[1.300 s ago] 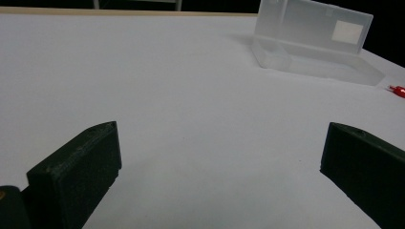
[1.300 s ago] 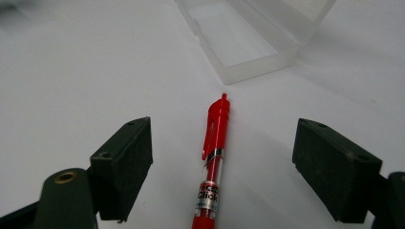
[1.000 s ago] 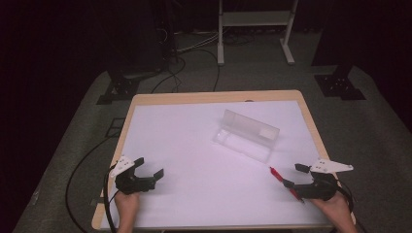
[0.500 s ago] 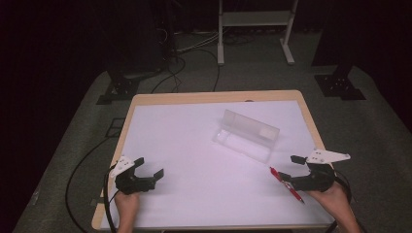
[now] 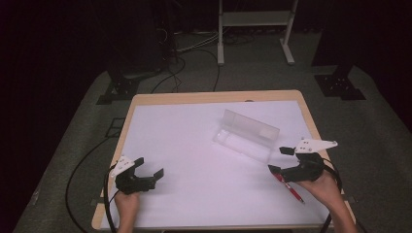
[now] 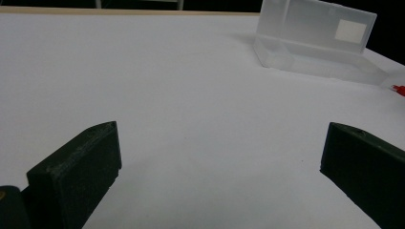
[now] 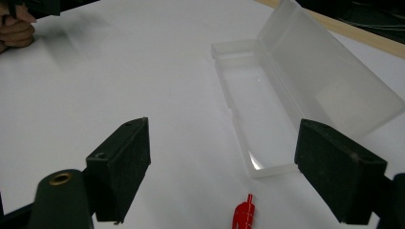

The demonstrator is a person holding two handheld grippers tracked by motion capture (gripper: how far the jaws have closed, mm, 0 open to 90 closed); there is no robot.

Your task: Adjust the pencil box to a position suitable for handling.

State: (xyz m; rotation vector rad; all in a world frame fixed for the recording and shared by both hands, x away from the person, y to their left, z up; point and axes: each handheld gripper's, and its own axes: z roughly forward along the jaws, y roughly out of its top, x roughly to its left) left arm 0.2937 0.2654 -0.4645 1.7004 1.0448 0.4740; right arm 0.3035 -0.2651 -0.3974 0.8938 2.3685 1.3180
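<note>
High view | right gripper (image 5: 281,160) spread above red pen (image 5: 290,187) | left gripper (image 5: 148,167) spread, table edge (image 5: 99,219) close

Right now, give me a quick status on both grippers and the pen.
Left gripper open, empty, resting near the table edge. Right gripper open, poised over the red pen, not gripping. Clear case open, lid up. Nothing in the way.

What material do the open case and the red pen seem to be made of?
The case looks like frosted, translucent plastic: the white table shows hazily through its raised lid. The pen seems glossy red plastic, though little of it shows, so this is uncertain.
</note>
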